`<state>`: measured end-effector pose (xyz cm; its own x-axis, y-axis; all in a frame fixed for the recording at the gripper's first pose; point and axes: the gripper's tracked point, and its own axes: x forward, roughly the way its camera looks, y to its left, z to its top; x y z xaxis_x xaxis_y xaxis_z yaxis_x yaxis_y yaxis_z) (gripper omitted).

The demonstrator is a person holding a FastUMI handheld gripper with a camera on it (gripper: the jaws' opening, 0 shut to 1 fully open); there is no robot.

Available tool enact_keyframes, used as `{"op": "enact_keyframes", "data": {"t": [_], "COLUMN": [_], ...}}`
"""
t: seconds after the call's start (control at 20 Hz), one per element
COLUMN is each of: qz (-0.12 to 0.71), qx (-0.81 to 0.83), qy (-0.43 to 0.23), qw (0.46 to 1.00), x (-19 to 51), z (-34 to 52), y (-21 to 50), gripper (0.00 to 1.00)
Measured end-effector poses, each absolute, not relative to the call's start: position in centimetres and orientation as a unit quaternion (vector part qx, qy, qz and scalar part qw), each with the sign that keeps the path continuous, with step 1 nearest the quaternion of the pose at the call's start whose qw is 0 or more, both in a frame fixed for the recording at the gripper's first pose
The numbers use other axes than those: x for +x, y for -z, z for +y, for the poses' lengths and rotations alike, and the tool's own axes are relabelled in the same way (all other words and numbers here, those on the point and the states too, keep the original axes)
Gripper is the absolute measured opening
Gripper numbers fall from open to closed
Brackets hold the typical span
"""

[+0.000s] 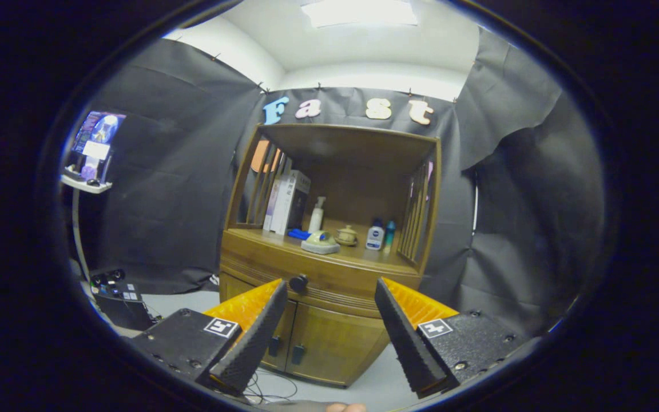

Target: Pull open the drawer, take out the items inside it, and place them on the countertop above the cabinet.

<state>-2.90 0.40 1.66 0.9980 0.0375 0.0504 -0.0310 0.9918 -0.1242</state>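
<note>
- The wooden cabinet (329, 240) stands against the black cloth wall (175, 183), well beyond the fingers, with an open shelf niche above and 2 closed doors (318, 343) at the bottom.
- The countertop (272, 240) is the floor of that niche; slatted sides flank it left and right.
- The drawer (312, 274) sits shut just under the countertop, its dark round knob (298, 282) near the tip of the left finger but apart from it.
- The gripper (331, 293) hangs in front of the cabinet with its 2 fingers spread wide and nothing between them but the drawer front and doors farther off.
- On the countertop, boxes (289, 201) stand upright at the left rear, a white pump bottle (317, 214) just beside them.
- A flat pale dish-like item (320, 245) lies at the front, a blue object (300, 234) touching its left edge.
- A small lidded pot (346, 235) sits behind it, and 2 small bottles (375, 236) stand to the right near the slats.
- A screen on a stand (94, 150) stands far left by the wall.
</note>
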Motion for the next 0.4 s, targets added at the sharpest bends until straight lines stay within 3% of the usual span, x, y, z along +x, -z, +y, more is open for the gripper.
{"op": "enact_keyframes", "data": {"t": [0.4], "qz": [-0.019], "qx": [-0.028], "qy": [-0.036], "qw": [0.999], "x": [-3.74], "z": [-0.02], "y": [-0.39], "gripper": [0.99]}}
